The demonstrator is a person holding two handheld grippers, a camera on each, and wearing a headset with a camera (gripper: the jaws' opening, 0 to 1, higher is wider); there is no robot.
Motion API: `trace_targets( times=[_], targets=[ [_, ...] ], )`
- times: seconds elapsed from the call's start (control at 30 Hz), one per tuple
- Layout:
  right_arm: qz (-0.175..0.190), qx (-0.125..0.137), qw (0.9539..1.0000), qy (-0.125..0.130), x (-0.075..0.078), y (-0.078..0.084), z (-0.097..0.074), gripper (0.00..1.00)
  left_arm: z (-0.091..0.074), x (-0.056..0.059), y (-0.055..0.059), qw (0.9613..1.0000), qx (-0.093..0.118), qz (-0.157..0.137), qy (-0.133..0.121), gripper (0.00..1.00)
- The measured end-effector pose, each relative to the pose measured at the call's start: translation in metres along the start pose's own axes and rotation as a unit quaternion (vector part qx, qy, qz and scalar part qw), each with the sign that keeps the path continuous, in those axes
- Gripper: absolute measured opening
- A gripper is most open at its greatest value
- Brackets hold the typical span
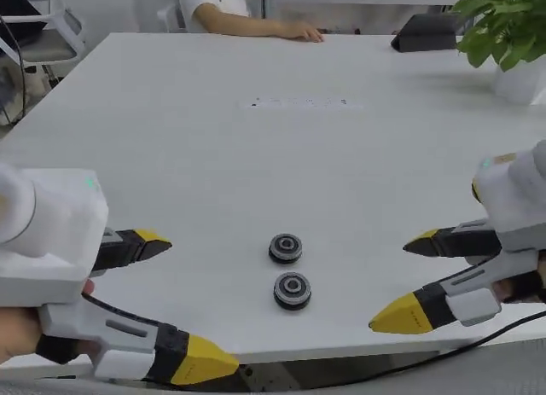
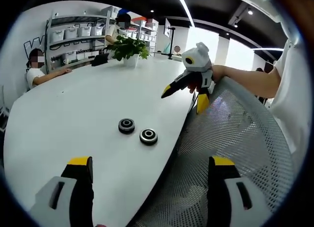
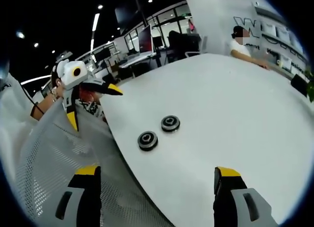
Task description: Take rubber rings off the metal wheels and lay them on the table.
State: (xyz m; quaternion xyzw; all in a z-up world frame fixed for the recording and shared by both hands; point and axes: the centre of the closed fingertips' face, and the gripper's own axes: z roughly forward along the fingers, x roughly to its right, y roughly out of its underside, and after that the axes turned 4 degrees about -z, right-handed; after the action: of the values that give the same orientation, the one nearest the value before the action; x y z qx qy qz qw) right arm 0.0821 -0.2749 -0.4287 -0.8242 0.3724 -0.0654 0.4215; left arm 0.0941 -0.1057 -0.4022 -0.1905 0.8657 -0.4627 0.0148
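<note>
Two small metal wheels with black rubber rings lie flat near the front edge of the white table (image 1: 213, 139): the far wheel (image 1: 286, 248) (image 2: 126, 125) (image 3: 170, 123) and the near wheel (image 1: 293, 290) (image 2: 148, 136) (image 3: 147, 140). They lie close together without touching. My left gripper (image 1: 194, 301) (image 2: 149, 165) (image 3: 95, 108) hovers left of them, open and holding nothing. On their right my right gripper (image 1: 392, 284) (image 3: 157, 173) (image 2: 189, 89) hangs open with nothing between its jaws. Both are well apart from the wheels.
A potted plant (image 1: 510, 32) and a dark case (image 1: 426, 32) stand at the far right. A person's arm (image 1: 256, 24) rests on the far edge. A grey mesh chair back (image 2: 235, 134) sits just below the front edge.
</note>
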Motion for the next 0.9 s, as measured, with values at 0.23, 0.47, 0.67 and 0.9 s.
trace_targets(
  times=[0.23, 0.47, 0.67, 0.9],
  targets=[
    [0.003, 0.004, 1.0000, -0.001, 0.000, -0.001, 0.000, 0.95, -0.005, 0.005, -0.016, 0.9993, 0.033, -0.008, 0.013, 0.97],
    [0.003, 0.025, 0.9997, -0.003, -0.001, -0.011, -0.003, 0.95, -0.009, 0.004, -0.033, 0.9992, 0.038, 0.007, 0.010, 0.98],
    [-0.009, 0.062, 0.9979, -0.014, -0.010, -0.034, -0.009, 0.95, -0.011, 0.009, -0.052, 0.9982, 0.037, 0.043, 0.018, 0.97],
    [-0.047, 0.071, 0.9962, -0.016, -0.020, -0.056, -0.011, 0.94, -0.011, 0.006, -0.083, 0.9952, 0.056, 0.077, 0.021, 0.97]
  ],
)
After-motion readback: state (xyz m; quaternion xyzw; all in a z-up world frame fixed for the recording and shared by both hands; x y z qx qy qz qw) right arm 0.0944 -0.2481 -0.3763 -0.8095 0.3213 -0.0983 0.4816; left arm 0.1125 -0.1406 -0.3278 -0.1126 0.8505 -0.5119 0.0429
